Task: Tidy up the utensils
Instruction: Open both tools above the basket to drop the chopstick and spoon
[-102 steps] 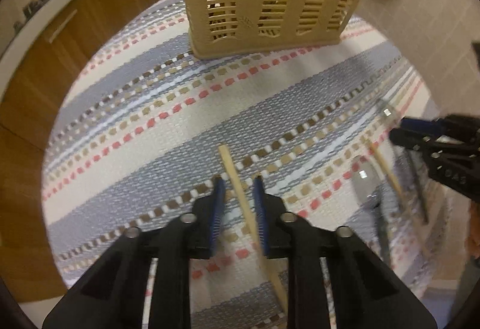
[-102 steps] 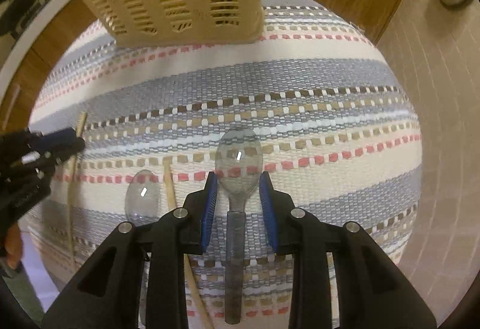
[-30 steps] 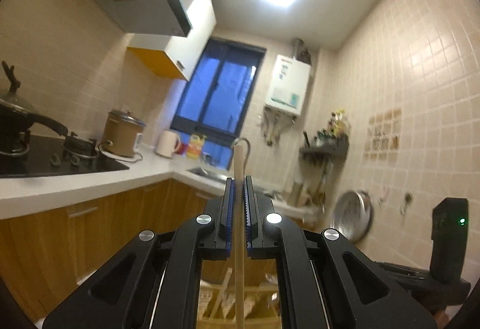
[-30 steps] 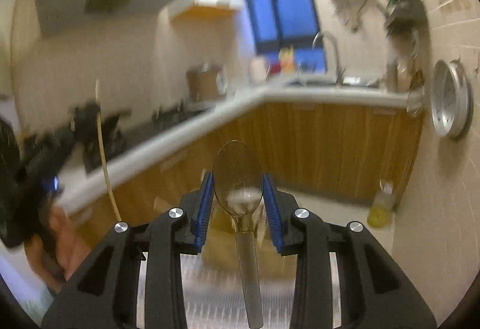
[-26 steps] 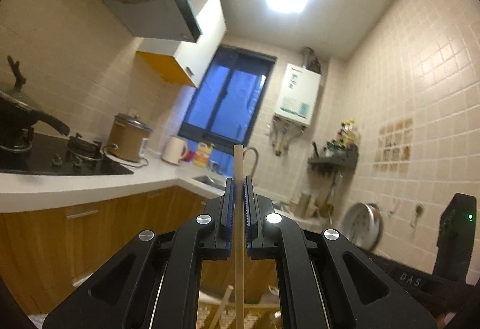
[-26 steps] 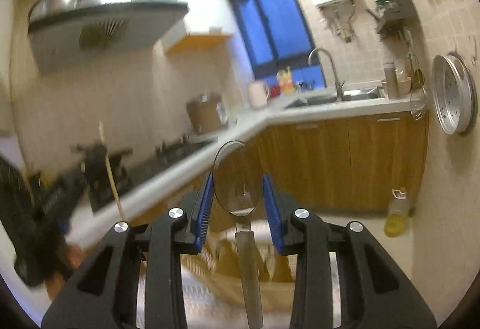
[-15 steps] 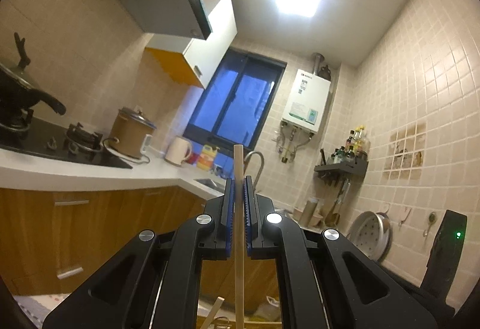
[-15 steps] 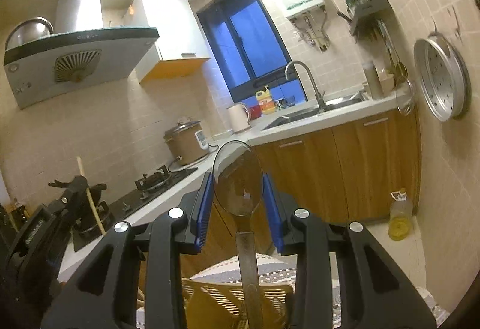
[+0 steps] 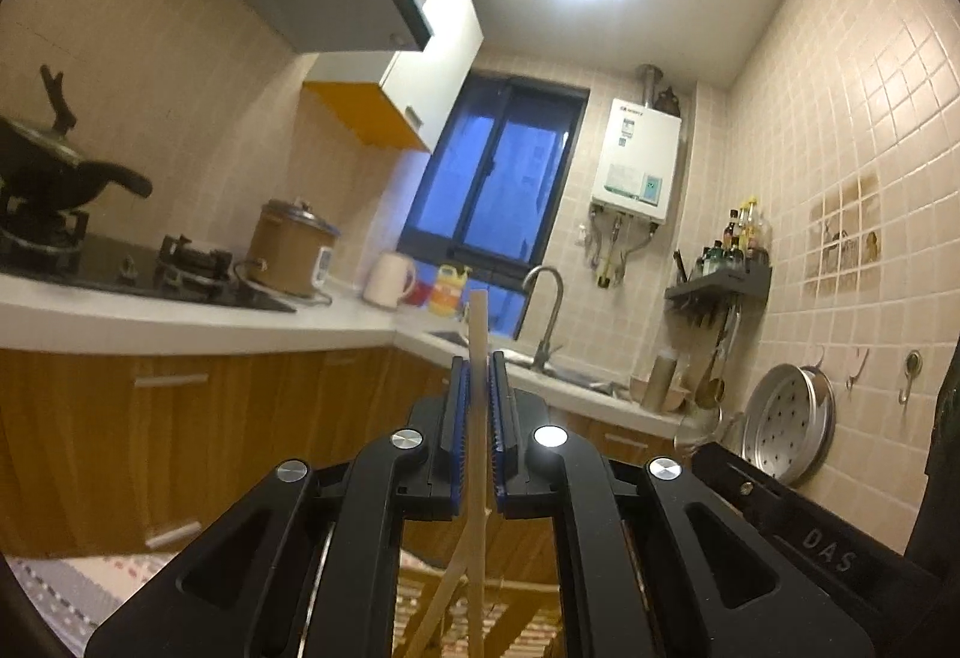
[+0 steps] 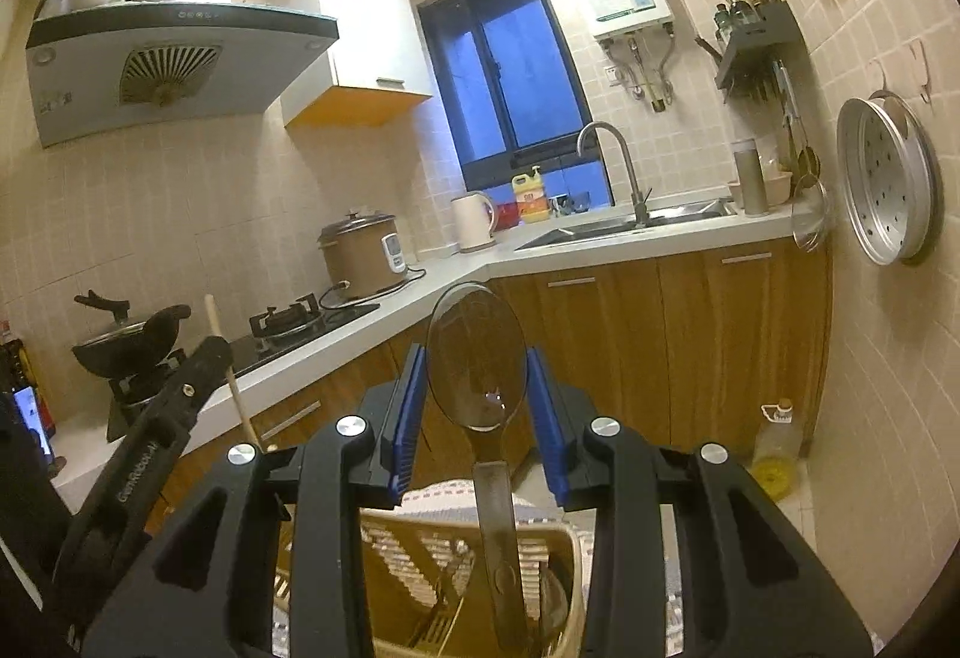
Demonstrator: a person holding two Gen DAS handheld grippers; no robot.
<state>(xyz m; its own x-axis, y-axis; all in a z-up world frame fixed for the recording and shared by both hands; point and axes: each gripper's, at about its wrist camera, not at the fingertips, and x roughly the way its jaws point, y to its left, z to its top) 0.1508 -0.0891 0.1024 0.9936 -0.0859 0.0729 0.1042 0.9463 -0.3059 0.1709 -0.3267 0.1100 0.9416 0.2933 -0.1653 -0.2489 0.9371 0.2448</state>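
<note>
A: Left wrist view: left tongs [image 9: 477, 406] are opening. Gaps now show on both sides of the chopstick [image 9: 477, 454] at lower centre; half a second ago the pads were clamped flat on it. The stick stands near upright between the blue pads [image 9: 459, 418], slightly tilted, its lower end running down toward the basket [image 9: 516, 616] at the bottom edge. Grip released; whether one pad still brushes it, can't tell.

B: Anything already in the basket?

A: One more chopstick [image 9: 447, 592] leaning in it, lower centre. It sits higher in the frame than a second ago.

B: Right side?

A: Right wrist view: right tongs [image 10: 477, 400] are opening too. The clear spoon [image 10: 477, 358] stands bowl-up between the pads with a gap on each side; before, the pads hugged the bowl edges. Not clamped. The handle reaches down into the basket [image 10: 576, 556] at bottom centre, which fills more of the frame than half a second ago.

B: Basket location?

A: On the striped cloth [image 10: 444, 496] over the bench. A fork [image 10: 441, 616] is inside it, lower centre.

B: Left tongs seen from the right camera?

A: Yes, lower left, chopstick [image 10: 225, 358] poking up through them [image 10: 222, 352].
</note>
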